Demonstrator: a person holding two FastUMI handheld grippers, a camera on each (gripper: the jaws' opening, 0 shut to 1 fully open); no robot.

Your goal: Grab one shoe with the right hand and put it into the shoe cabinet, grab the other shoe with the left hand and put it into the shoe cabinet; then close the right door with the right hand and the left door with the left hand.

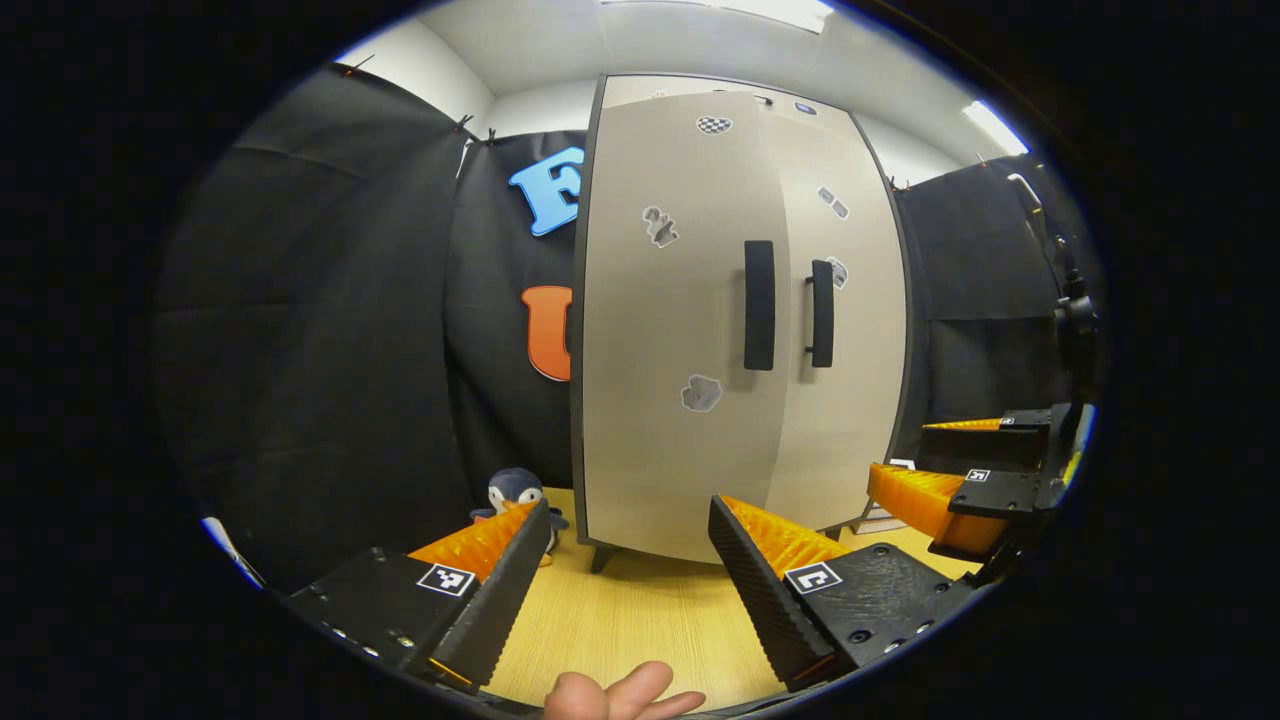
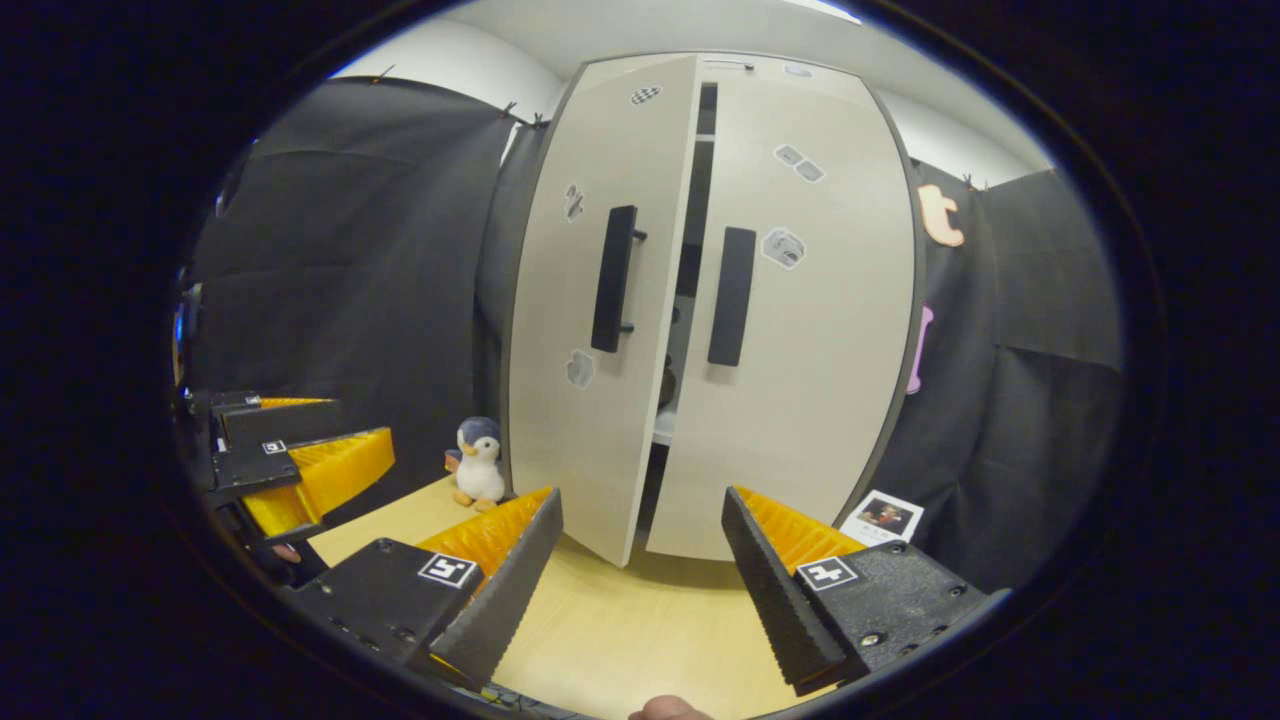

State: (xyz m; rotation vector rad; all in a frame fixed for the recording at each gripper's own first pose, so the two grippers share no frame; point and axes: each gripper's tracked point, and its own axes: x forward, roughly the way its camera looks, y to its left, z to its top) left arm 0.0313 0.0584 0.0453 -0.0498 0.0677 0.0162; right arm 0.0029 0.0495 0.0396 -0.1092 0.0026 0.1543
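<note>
Left gripper view: left gripper (image 1: 630, 560) held low over the wooden floor (image 1: 640, 620), jaws spread wide, nothing between them. Straight ahead, well apart from the fingertips, the shoe cabinet (image 1: 740, 320), standing upright on short dark legs. Left door (image 1: 680, 330) nearest, with its black handle (image 1: 759, 305); right door (image 1: 845, 330) beyond it with its own black handle (image 1: 821, 313). From this angle, cannot tell whether the doors meet fully. Grey stickers scattered over both door faces. Plush penguin (image 1: 516, 493) on the floor just beside the cabinet's left edge, partly hidden behind the left finger. At the far right edge, the right gripper (image 1: 960, 470), also spread apart and empty. At the bottom edge, fingertips of a hand (image 1: 620, 695).

Right gripper view: right gripper (image 2: 640, 560) likewise low over the wooden floor (image 2: 640, 640), released, gripping nothing, pointed at the gap between the doors. Left door (image 2: 590, 330) standing ajar, swung slightly outward; right door (image 2: 800, 330) looking nearly flush with the cabinet front. Dark slit between them, with shelf edges visible inside; contents too dim to make out, shoes not identifiable. Plush penguin (image 2: 479, 463) near the left door's lower corner. Small photo card (image 2: 884, 517) on the floor by the cabinet's right foot. Left gripper (image 2: 300, 460) at the left edge, opened and empty.
</note>
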